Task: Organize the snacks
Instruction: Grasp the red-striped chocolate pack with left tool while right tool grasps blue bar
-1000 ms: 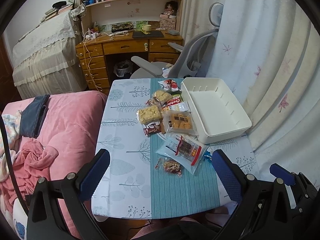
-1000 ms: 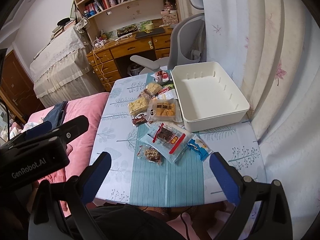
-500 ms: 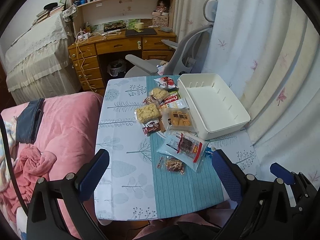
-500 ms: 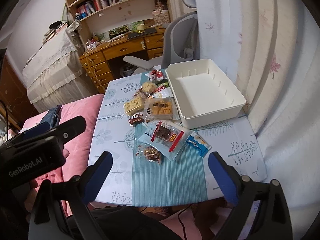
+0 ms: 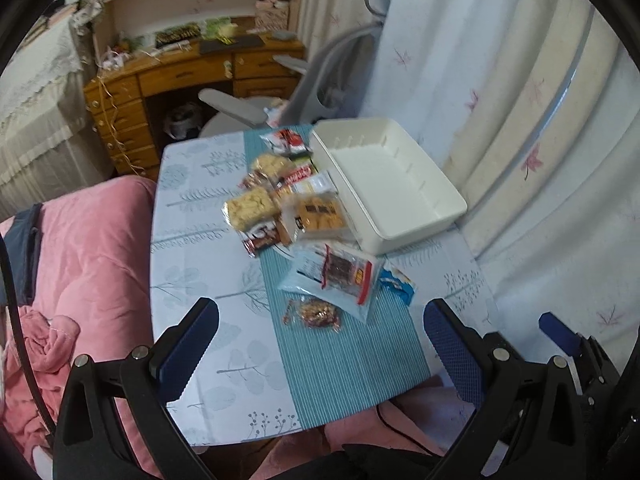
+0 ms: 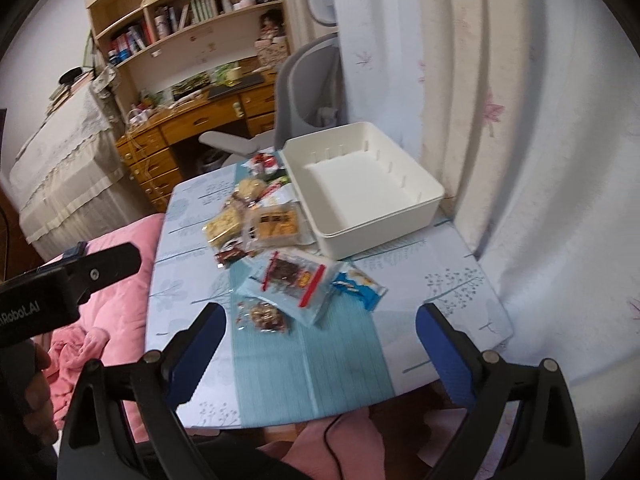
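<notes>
Both the left tongs [image 5: 316,344] and right tongs [image 6: 320,344] have drifted closer over the counter [image 5: 192,264], open and empty, so sorting hasn't begun: snacks [image 5: 288,208] lie beside the empty white bin [image 5: 420,216].

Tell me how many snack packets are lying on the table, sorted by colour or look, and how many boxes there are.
Yellow or golden snack packets: 3
Red or dark wrappers: 4, though the red one in the middle is partly hidden
Clear zip bag: 1
Small nut packet: 1
Blue packet: 1
White box: 1, with nothing inside
Total: 11
</notes>
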